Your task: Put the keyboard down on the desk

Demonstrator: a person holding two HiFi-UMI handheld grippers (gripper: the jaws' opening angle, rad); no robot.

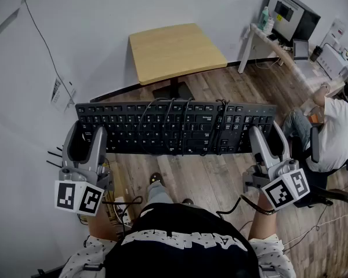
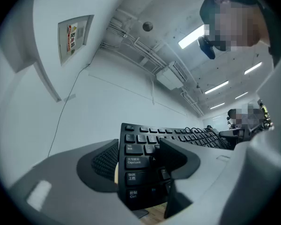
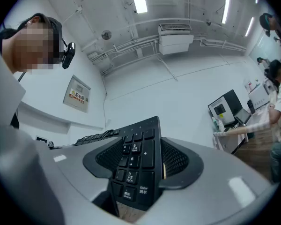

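Pale wood marks the desk (image 1: 175, 52), standing at twelve o'clock in my head view. Short of it, a black keyboard (image 1: 174, 126) hangs in the air above the floor (image 1: 220, 181), not on the desk. Its long axis runs from nine to three o'clock. My left gripper (image 1: 84, 142) is closed on the keyboard's nine o'clock end and my right gripper (image 1: 267, 145) on its three o'clock end. The desk lies straight ahead of both, and neither hand is clearly nearer. A cable (image 1: 162, 120) loops across the keys.
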